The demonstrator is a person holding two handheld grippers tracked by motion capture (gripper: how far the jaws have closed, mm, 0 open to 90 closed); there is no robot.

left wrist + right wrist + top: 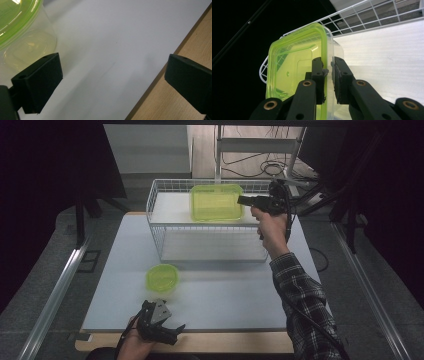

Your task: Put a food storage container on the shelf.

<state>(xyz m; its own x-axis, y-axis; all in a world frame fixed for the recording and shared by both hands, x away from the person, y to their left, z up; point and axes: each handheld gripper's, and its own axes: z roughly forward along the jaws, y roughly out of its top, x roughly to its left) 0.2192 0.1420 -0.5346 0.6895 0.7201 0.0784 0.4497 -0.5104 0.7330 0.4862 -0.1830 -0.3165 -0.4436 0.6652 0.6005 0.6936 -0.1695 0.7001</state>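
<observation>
Jaws of the right gripper (328, 72) pinched on the rim of the square container (216, 202), up on the wire basket (155, 227) shelf. Slick translucent plastic, thin green lid edge: likely to slip or twist. Left gripper (172, 331) wide open, holding nothing, near the round container (162, 279) on the smooth white table (225, 295).

White tbl top (220, 300): wire rack (165, 227) at back, round green-lid tub (162, 279) in front.
</observation>
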